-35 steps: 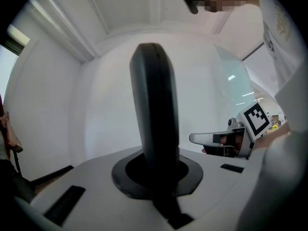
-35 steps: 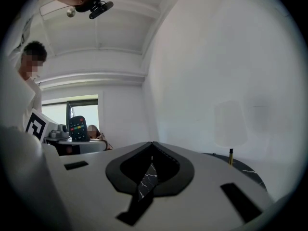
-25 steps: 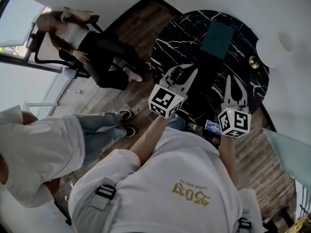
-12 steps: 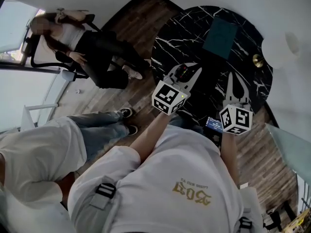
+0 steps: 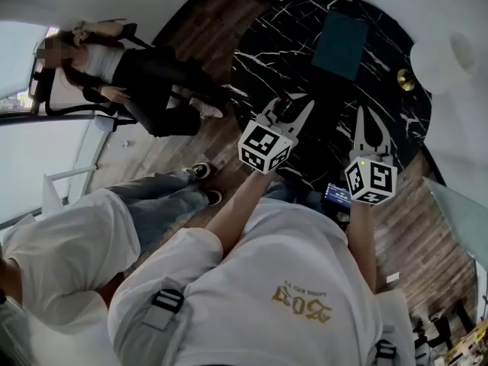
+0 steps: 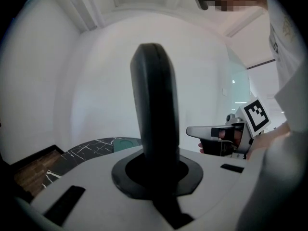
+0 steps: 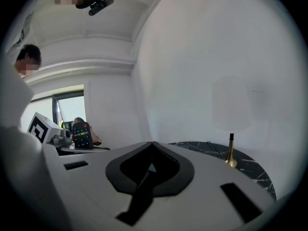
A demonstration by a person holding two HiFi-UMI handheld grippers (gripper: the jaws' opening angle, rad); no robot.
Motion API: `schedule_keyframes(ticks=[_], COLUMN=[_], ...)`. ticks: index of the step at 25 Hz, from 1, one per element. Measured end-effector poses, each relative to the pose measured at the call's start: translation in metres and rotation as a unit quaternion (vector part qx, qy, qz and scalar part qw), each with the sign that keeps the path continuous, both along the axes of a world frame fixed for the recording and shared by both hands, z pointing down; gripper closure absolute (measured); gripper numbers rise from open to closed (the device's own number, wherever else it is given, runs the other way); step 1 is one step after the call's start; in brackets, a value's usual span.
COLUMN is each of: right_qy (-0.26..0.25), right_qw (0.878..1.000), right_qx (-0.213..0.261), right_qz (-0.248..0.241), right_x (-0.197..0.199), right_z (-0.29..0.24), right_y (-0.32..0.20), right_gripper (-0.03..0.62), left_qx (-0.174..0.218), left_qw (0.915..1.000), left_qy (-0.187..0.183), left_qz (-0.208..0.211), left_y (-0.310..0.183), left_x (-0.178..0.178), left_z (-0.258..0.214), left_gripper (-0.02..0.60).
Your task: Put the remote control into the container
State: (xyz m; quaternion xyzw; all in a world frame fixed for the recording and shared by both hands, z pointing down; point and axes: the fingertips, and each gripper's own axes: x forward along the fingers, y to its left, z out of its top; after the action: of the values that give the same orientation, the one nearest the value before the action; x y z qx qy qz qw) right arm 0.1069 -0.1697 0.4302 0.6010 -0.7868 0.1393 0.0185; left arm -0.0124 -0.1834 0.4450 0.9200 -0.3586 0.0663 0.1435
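The left gripper (image 5: 290, 111) is clamped on the upright remote (image 6: 153, 114) over the near side of the table (image 5: 267, 59), well short of the teal container (image 5: 339, 44), so carrying and dropping it in are not yet done; the right gripper (image 5: 367, 120) is closed, empty.

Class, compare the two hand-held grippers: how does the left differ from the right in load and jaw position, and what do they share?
Load: the left hand-held gripper grips the remote control upright; the right hand-held gripper holds nothing.
Jaws: the left's are parted by the remote control; the right's meet at the tips.
Shared: both hover above the black marble table, pointing roughly towards the teal container.
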Motion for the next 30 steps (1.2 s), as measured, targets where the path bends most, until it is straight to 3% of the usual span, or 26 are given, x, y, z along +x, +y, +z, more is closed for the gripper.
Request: schedule_keyframes(ticks=[30], right_qy=[0.038], right_qw=[0.991], right_qx=[-0.127], right_qz=[-0.02], right_x=[-0.01], right_z=[0.121], right_y=[-0.014], right_gripper=[0.583], left_qx=[-0.1], left_qw=[0.9937], left_qy=[-0.031], left_qz=[0.039], left_y=[-0.012], left_x=[0.027], left_z=[0.105], left_gripper=[0.558])
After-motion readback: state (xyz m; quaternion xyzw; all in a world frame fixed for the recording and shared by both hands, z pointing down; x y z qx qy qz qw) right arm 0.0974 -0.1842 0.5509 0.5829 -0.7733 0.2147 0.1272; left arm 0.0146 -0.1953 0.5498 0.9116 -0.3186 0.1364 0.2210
